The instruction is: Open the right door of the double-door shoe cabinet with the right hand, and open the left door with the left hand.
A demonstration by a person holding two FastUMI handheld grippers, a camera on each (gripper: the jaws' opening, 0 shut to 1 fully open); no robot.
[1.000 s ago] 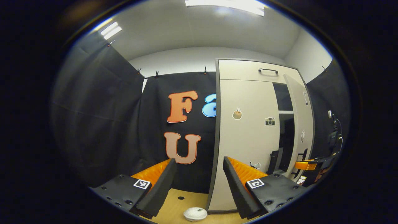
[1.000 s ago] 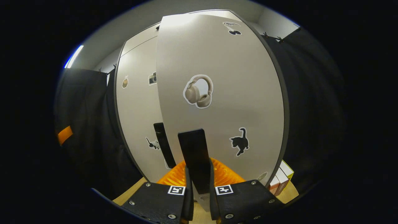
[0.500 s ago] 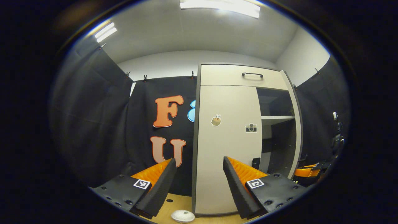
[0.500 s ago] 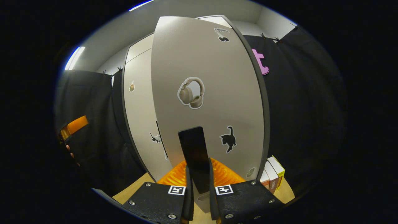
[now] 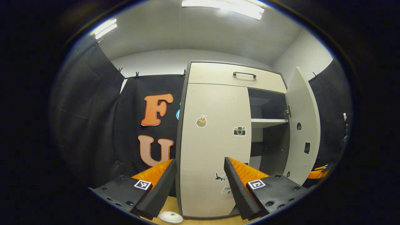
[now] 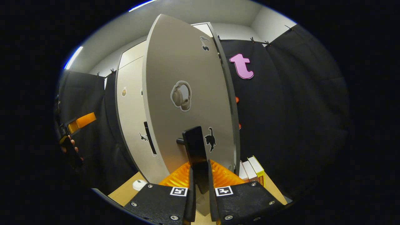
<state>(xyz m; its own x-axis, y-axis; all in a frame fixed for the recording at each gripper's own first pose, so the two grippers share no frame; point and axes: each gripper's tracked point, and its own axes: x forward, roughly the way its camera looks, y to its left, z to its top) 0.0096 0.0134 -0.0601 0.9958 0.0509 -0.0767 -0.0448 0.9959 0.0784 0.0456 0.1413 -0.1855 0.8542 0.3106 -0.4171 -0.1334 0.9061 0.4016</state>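
Black cloth walls surround a tall shoe cabinet point(image 5: 218, 75) on a wooden floor. Its right door point(image 6: 187, 93) is swung wide, its left door point(image 5: 212, 147) closed. Both fingers of the right gripper point(image 6: 200, 200) pinch the right door's handle point(image 6: 195, 153). Facing the left door, the left gripper point(image 5: 200, 184) gapes empty.

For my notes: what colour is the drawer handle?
Black handle, clearest in the left gripper view.

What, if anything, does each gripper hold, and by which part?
The right gripper is shut on the right door's vertical handle, gripped near its lower end. The left gripper is open, holding nothing.
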